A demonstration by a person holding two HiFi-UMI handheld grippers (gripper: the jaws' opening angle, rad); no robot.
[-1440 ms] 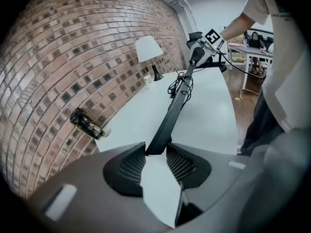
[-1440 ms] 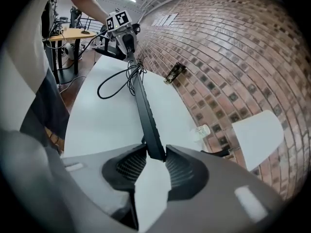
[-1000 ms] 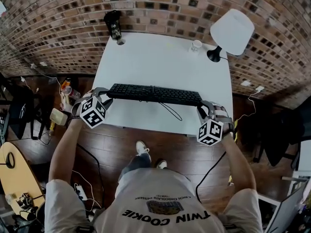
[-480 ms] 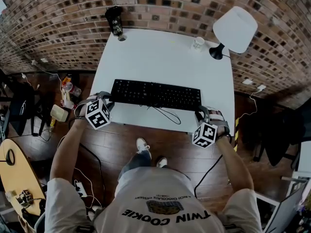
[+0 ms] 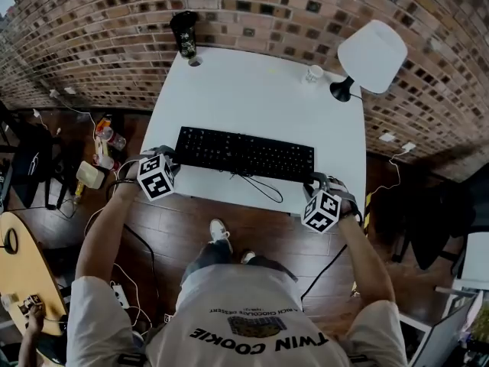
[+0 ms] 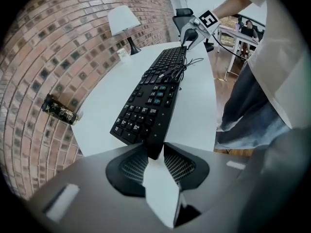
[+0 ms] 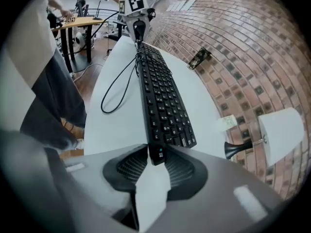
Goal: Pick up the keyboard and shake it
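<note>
Visibly, left tongs [image 5: 170, 156], jaws just closing, and right tongs [image 5: 315, 180] each clamp an end of the black keyboard [image 5: 244, 153] at the white desk [image 5: 252, 90]; shirt [image 5: 260, 312] reads "TWIN COOKIE".

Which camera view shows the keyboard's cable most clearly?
The right gripper view: the cable lies as a large loop on the white table beside the keyboard. The head view shows it small, at the keyboard's near edge; the left gripper view shows only a bunched tangle against the keyboard.
</note>
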